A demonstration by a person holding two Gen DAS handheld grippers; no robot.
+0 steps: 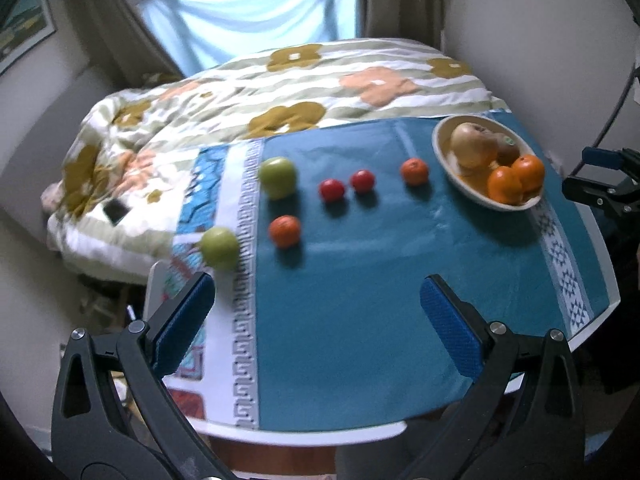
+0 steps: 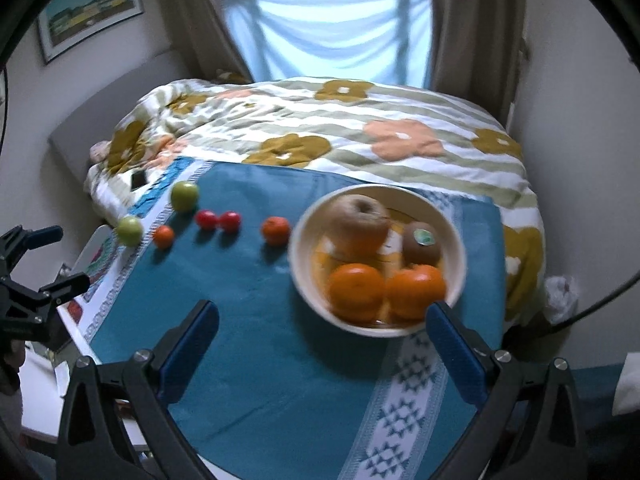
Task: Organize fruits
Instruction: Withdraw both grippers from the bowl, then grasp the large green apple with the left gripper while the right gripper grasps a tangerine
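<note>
Both my tongs, left (image 1: 316, 308) and right (image 2: 322, 336), gape empty. Four fruits fill the bowl (image 2: 304, 276); next I judge the nearest loose tangerine (image 2: 275, 230), just left.

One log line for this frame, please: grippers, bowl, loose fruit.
left hand-held gripper open, empty | right hand-held gripper open, empty | bowl holds four fruits | six fruits loose on blue cloth

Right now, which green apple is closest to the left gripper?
The smaller green apple at the cloth's patterned edge, just beyond the left gripper; the other green apple sits farther back.
</note>
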